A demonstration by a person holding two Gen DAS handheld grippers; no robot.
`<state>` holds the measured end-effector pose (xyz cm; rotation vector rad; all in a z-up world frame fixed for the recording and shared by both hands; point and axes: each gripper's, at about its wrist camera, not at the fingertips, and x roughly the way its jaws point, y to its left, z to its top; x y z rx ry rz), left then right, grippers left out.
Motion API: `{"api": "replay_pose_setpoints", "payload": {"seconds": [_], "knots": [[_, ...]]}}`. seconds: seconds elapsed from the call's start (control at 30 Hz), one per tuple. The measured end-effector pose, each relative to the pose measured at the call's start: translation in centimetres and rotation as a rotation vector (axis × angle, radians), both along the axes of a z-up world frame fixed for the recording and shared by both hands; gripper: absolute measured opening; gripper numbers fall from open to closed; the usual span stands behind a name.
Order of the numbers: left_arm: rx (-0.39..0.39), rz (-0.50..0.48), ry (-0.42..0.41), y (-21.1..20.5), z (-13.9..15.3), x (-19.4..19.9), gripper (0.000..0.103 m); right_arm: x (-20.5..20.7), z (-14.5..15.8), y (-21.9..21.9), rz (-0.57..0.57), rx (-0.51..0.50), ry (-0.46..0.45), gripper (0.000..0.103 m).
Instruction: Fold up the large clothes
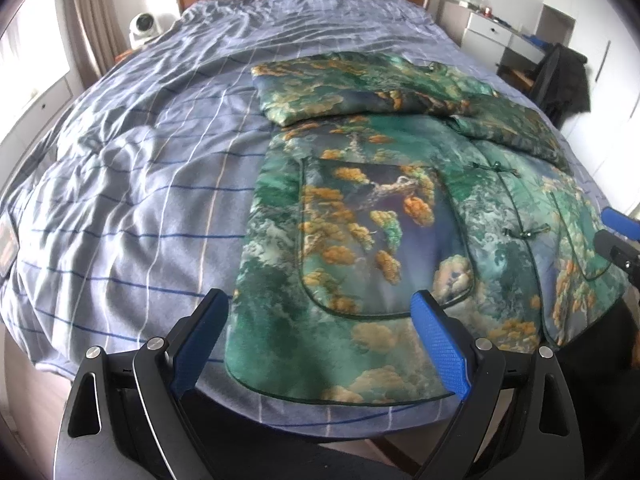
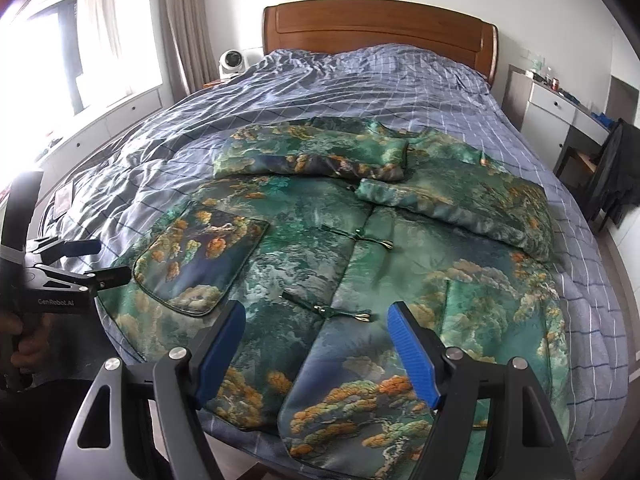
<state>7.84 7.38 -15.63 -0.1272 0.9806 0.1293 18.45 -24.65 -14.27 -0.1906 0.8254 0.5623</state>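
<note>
Both sleeves folded in, the padded jacket [image 2: 360,264] lies on the bed [image 2: 360,80]; the left tool [image 1: 320,344] and right tool [image 2: 320,344], jaws spread and empty, should pinch the hem at six o'clock evenly.

Left gripper [image 1: 320,340]: jaws spread wide, nothing between blue pads, pointing steeply down toward 12 o'clock. In right wrist view same gripper [image 2: 94,260] sits at 9 o'clock of frame, fingers reaching toward 3 o'clock, black handle gripped by person's hand [image 2: 24,340] at lower left.

Right gripper [image 2: 316,344]: jaws wide apart, pads clear of any contact, angled down. In left wrist view its tips [image 1: 618,236] poke in at 3 o'clock.
</note>
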Motion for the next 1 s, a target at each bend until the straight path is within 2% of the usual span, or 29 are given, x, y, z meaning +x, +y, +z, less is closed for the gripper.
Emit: {"api": "replay_pose_setpoints", "payload": {"seconds": [0.13,0.3,0.57,0.67,0.8,0.9,1.0], "knots": [[-0.003,0.026,0.007,1.2,0.0,-0.2,0.093,0.7,0.2,-1.8,-0.040,-0.012,-0.008,0.075],[-0.029,0.061,0.026,3.2,-0.4,-0.3,0.094,2.3,0.5,-6.3,-0.138,-0.054,-0.027,0.075],[-0.203,0.106,0.100,7.6,-2.5,-1.8,0.094,4.7,-0.5,-16.1,-0.312,-0.133,0.058,0.075],[-0.246,0.086,0.141,7.7,-3.4,-2.0,0.094,5.0,-1.2,-21.3,-0.397,-0.122,0.126,0.075],[-0.266,0.088,0.171,7.4,-4.6,-1.2,0.094,5.5,-3.5,-25.1,-0.414,-0.062,0.253,0.076],[-0.286,0.088,0.191,7.4,-5.5,-0.3,0.094,6.0,-6.1,-25.7,-0.375,-0.001,0.367,0.076],[-0.301,0.056,0.220,7.0,-6.6,0.7,0.097,6.1,-7.9,-25.2,-0.324,0.032,0.418,0.076]]}}
